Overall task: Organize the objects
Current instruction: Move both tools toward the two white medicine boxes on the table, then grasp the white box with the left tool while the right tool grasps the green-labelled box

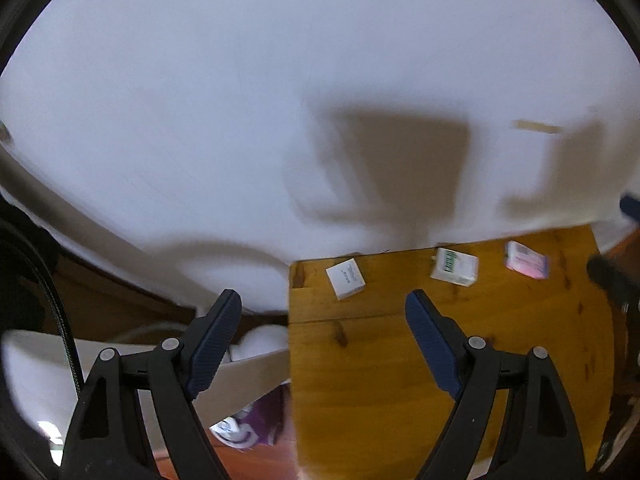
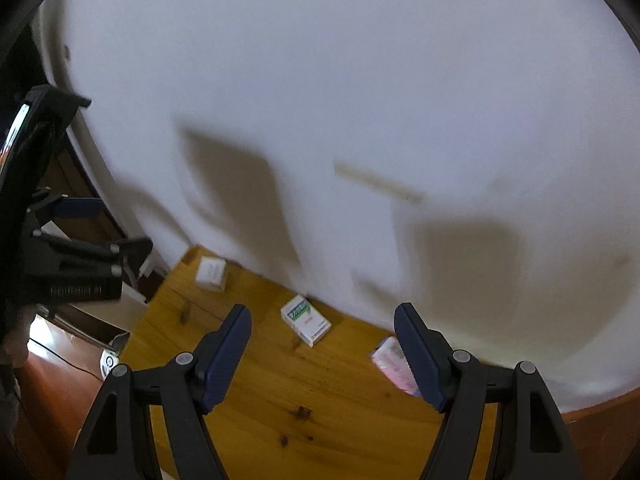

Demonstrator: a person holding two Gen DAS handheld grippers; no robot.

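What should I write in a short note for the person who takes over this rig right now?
Left tool: open, empty, above the table's left edge.
Right tool: open, empty, over the wooden table.
Three small boxes lie apart along the wall: plain white box on the left, green-and-white box in the middle, pink box on the right.
Done: nothing gripped yet.
Left: gather and arrange all three.

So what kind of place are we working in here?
Probably a room in a home: a small knotty wooden table pushed against a plain white wall, three small cartons along its far edge, and household clutter on the floor beside it.
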